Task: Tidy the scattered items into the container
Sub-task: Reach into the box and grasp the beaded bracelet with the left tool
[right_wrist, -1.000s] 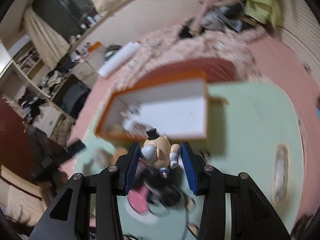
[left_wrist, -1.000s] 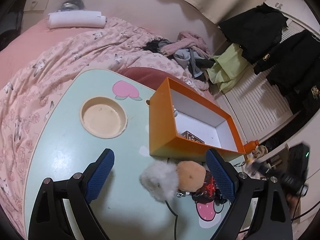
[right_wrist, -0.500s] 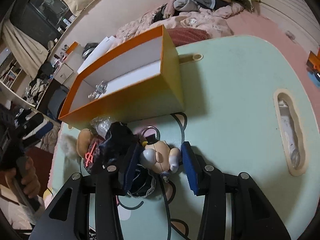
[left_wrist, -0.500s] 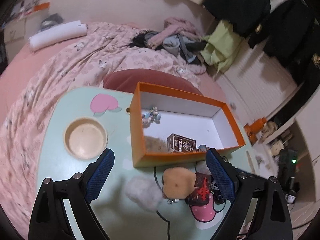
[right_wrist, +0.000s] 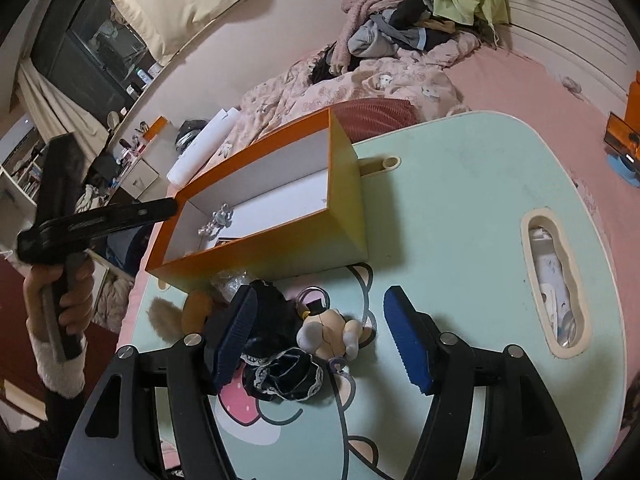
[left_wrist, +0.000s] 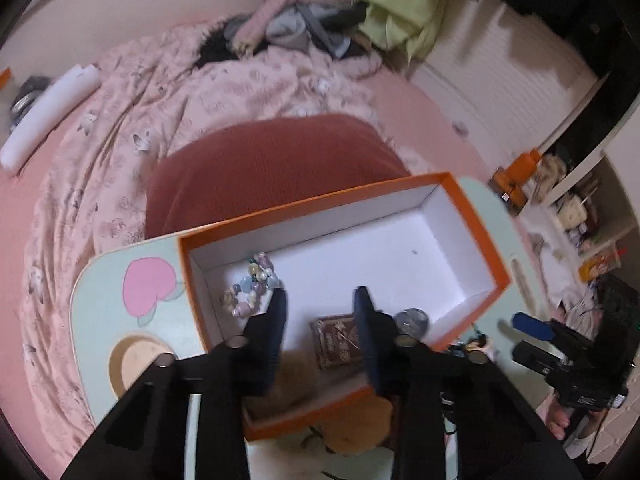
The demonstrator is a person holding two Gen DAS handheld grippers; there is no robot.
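- Orange cardboard box, white inside, is sitting on the mint-green table with a bead bracelet, a small brown box and a round silver thing lying in it.
- Left gripper is hanging over the box, its jaws closing with nothing between them.
- Right gripper is pointing down at the table, its jaws opening; a small doll with a black hat is lying between them, touching neither pad.
- Black lacy cloth is lying just beside the doll, and a tan fluffy toy is resting near the box's front wall.
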